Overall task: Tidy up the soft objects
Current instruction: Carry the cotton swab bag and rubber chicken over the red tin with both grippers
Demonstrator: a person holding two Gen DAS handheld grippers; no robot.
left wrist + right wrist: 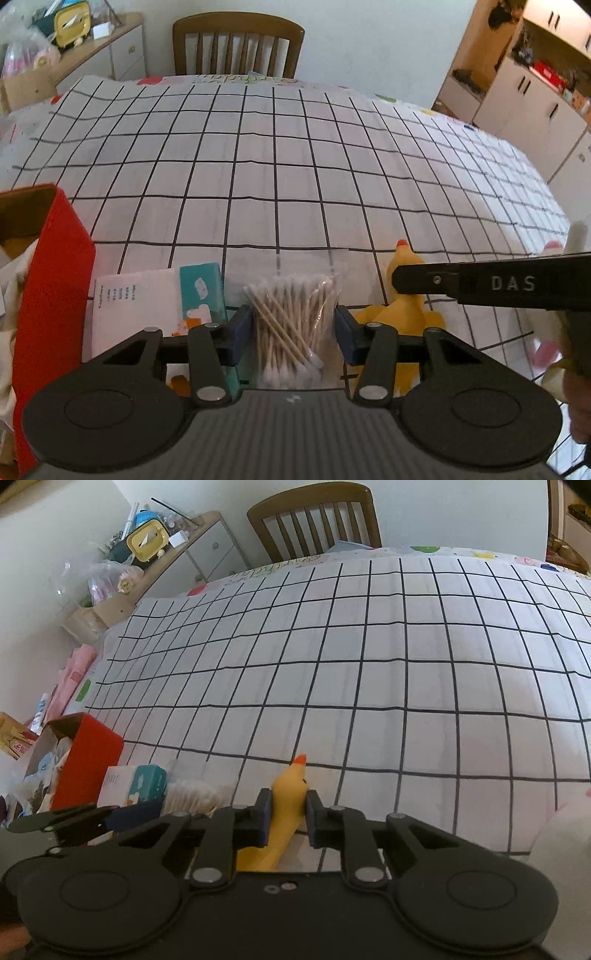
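A clear bag of cotton swabs (291, 314) lies near the front edge of the checked tablecloth (277, 166). My left gripper (293, 332) is around it, its blue pads against both sides of the bag. To the right lies a yellow rubber duck toy (402, 314) with an orange beak. In the right wrist view, my right gripper (289, 812) is shut on the duck's (290, 779) neck, beak pointing away. One finger of the right gripper (424, 277) crosses above the duck in the left wrist view.
A teal and white tissue pack (201, 291) and a white pack (136, 306) lie left of the swabs. An open red box (55, 277) holding soft items stands at the left edge. A wooden chair (238, 44) stands behind the table, with cabinets at the right.
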